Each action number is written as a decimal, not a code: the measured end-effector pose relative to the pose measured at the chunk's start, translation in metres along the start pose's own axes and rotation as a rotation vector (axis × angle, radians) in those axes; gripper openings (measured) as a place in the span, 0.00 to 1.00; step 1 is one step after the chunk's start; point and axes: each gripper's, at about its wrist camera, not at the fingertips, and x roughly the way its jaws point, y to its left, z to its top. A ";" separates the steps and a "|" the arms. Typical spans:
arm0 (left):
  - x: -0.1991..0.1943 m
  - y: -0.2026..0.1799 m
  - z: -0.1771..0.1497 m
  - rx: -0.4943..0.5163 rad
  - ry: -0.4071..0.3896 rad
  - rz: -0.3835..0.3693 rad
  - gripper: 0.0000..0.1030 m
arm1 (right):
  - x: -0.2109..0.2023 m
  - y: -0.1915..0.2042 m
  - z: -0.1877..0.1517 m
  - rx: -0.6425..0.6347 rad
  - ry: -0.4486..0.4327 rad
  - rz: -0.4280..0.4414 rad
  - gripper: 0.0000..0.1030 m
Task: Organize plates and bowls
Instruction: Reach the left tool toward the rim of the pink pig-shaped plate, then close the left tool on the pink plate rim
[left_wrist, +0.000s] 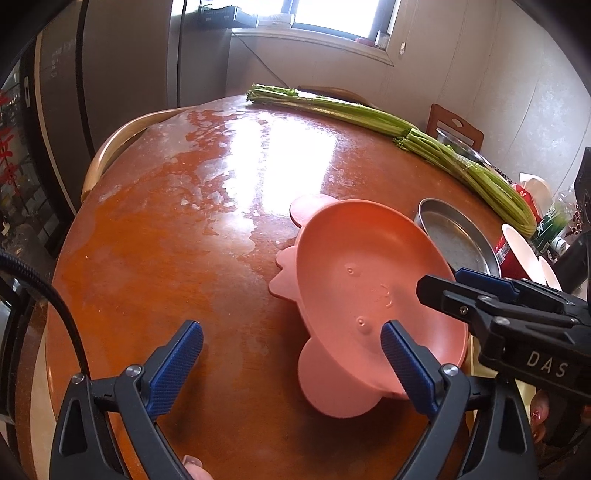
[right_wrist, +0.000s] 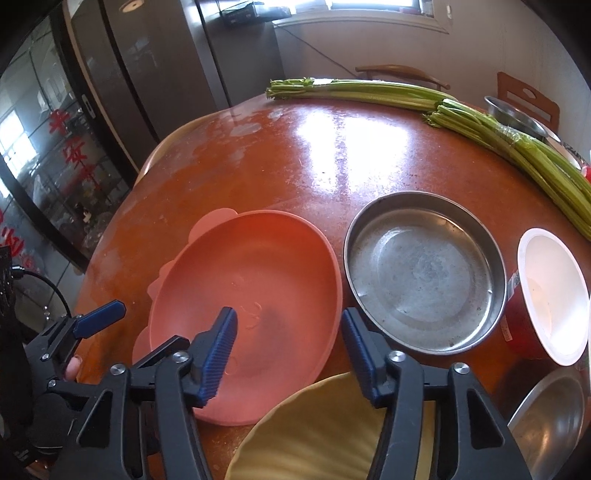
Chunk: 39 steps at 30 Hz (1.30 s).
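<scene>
Both wrist cams low, close, fwd over table (left_wrist: 155, 229); shared: pink plate (right_wrist: 251, 288).

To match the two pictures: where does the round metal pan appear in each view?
Left wrist: metal pan at right of centre, partly hidden behind the pink plate.
Right wrist: metal pan at right of centre, fully visible beside the pink plate.
Shared landmark: celery along the table's far edge.

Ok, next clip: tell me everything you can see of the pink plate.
The pink plate is a matte, plastic-looking dish with a shallow oval well, faint embossed face marks, and rounded ear-like tabs on its rim. It sits empty and upright on the wooden table, beside the steel pan; whether they touch is unclear. The yellow plate lies at its near edge. Both the right gripper and left gripper are open, gripping nothing.
</scene>
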 end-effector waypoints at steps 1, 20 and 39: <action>0.000 0.001 0.000 -0.003 0.000 -0.008 0.79 | 0.001 0.000 0.000 -0.005 0.000 -0.005 0.50; 0.017 0.020 0.028 -0.021 0.075 -0.121 0.40 | -0.002 0.020 -0.005 -0.062 0.018 0.052 0.48; 0.034 0.027 0.063 0.069 0.081 -0.051 0.40 | -0.010 0.053 -0.021 -0.113 0.010 0.091 0.48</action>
